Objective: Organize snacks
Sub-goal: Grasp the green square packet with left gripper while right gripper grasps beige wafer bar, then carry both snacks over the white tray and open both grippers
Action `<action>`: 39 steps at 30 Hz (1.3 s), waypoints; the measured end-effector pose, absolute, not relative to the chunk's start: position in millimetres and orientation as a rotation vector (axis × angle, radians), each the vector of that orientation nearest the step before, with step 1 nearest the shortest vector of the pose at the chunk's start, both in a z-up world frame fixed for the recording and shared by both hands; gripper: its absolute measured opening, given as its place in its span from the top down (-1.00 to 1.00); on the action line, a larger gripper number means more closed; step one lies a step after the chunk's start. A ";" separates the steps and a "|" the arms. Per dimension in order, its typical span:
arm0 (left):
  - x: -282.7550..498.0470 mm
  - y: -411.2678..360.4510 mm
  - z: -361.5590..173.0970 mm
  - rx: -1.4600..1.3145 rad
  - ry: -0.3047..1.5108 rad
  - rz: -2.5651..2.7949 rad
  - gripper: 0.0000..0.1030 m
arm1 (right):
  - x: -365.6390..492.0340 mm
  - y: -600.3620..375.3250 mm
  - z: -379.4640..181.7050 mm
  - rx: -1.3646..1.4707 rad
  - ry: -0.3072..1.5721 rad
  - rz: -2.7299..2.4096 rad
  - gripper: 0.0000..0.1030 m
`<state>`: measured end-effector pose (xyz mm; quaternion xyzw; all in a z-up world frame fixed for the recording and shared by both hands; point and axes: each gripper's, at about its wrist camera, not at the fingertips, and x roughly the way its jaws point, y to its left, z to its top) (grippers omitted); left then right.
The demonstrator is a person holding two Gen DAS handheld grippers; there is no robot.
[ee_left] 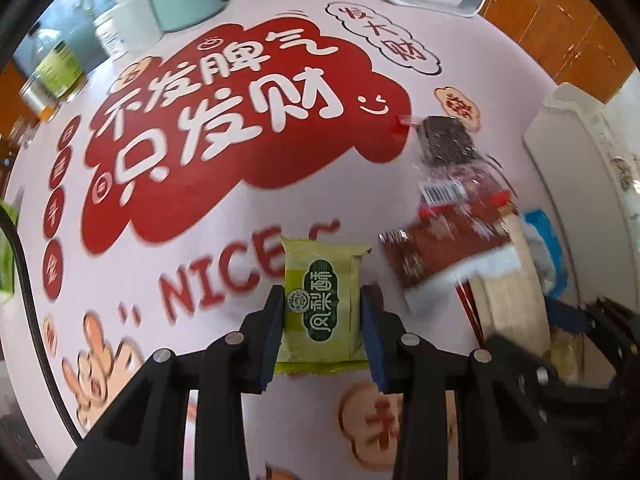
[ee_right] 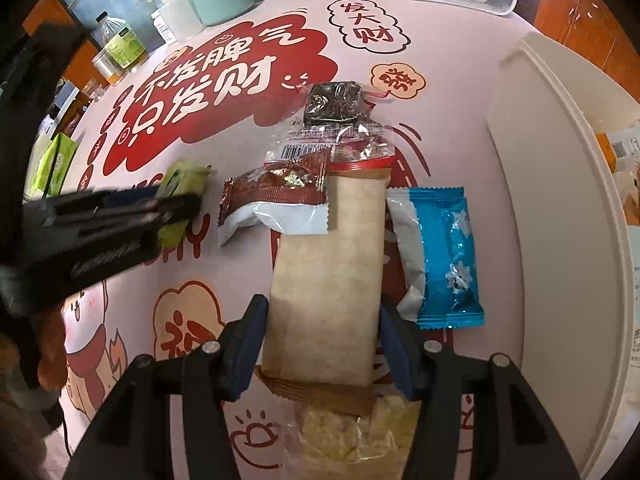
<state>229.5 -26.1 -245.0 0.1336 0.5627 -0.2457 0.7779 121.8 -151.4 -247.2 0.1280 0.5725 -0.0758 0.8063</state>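
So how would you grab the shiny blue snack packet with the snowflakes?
The shiny blue snack packet lies flat and lengthwise beside the long beige wrapper. I'd probably bring the tool down from above and pinch across its narrow middle, since the crimped ends look thin and floppy. Its left edge sits close to the beige wrapper, so that finger has little room.

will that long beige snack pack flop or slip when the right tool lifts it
The long beige snack pack looks flat and slim, so probably light. Only its near half sits between the right tool pads, so the far end may droop. The matte wrapper likely grips fairly well.

Left gripper [ee_left: 323,320] fingers clamped; right gripper [ee_right: 322,332] fingers apart
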 end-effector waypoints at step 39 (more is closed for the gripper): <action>67.1 -125.3 -80.9 0.205 1.006 -0.654 0.32 | -14.7 -242.1 -89.1 0.248 0.882 -0.045 0.77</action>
